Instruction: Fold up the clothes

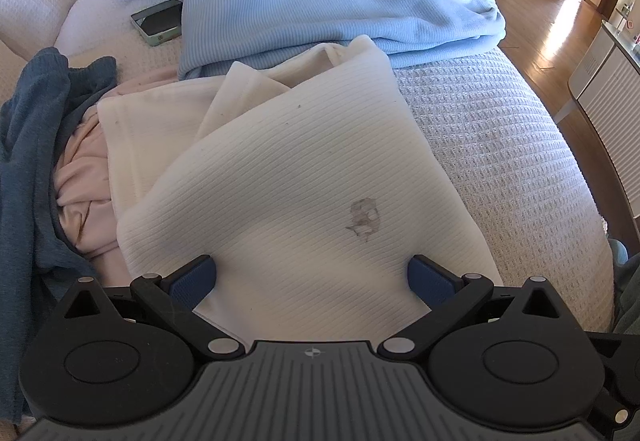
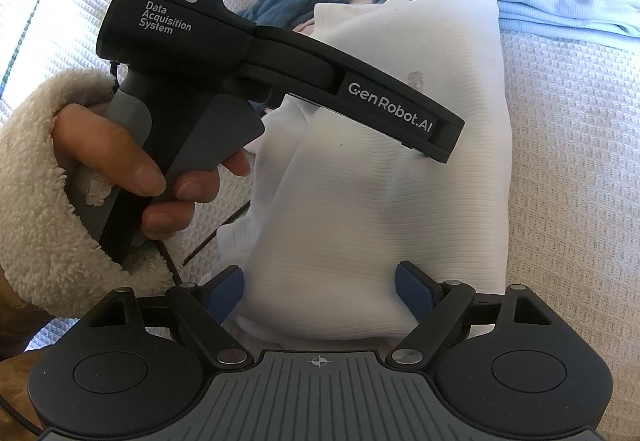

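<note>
Cream ribbed fabric fills the foreground of both views: the white garment [image 1: 288, 177] lies folded over on itself on the waffle-weave bedspread [image 1: 500, 161], a small grey stain near the lower middle of the left wrist frame, one flap crossing another toward upper centre. Behind it, in the upper half of that frame, sits a folded light-blue garment [image 1: 320, 13], apparently already done. Along the left edge a dark blue garment [image 1: 28, 145] and a pink one [image 1: 84, 177] lie in a loose heap, still to be folded. A phone [image 1: 160, 23] rests at upper left, just beside the blue stack.

Both tools stand wide apart with nothing pinched. The left gripper [image 1: 312, 277] hangs over the near edge of the cream piece, its blue pads [image 1: 196, 277] clear of the cloth. The right gripper [image 2: 320, 291] is likewise spread above the same hem, and the hand [image 2: 132, 169] in a fleecy sleeve shows at left of its view.

This looks like the pause between folds on the white piece. Next, I judge, each tool must drop to the near hem, close on it, and carry it away toward the far edge.
</note>
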Motion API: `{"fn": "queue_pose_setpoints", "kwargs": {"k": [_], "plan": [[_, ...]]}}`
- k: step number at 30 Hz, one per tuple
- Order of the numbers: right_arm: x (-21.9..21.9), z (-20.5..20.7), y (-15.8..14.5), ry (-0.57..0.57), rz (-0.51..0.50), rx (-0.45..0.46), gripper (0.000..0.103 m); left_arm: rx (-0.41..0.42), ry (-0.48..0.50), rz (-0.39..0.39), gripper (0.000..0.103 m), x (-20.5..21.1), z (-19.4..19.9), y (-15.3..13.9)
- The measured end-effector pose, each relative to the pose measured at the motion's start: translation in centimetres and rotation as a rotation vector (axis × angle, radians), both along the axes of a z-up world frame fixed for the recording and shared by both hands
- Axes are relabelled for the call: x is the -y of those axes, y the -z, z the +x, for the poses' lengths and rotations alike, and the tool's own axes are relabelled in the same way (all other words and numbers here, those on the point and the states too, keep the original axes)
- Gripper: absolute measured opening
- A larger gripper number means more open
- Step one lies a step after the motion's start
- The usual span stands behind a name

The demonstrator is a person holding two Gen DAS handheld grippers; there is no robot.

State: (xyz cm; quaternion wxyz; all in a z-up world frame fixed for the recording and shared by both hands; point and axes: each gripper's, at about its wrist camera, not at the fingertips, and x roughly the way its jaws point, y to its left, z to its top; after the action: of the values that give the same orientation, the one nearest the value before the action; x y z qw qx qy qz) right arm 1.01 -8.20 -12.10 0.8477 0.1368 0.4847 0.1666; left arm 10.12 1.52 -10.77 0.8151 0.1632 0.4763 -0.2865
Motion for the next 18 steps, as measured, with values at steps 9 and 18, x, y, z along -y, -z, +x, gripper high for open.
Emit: {"fn": "queue_pose_setpoints", "kwargs": {"k": [9,18], "plan": [[0.06,-0.44,-0.25,0.001,-0.001,0.0,0.086,-0.017,-0.009,-0.01,0.103,0.01,0.12,0.16],[0.08,-0.43,-0.24,0.0,-0.002,0.001,0.086,-0.018,-0.009,-0.01,0.103,-0.05,0.27,0.19]]}}
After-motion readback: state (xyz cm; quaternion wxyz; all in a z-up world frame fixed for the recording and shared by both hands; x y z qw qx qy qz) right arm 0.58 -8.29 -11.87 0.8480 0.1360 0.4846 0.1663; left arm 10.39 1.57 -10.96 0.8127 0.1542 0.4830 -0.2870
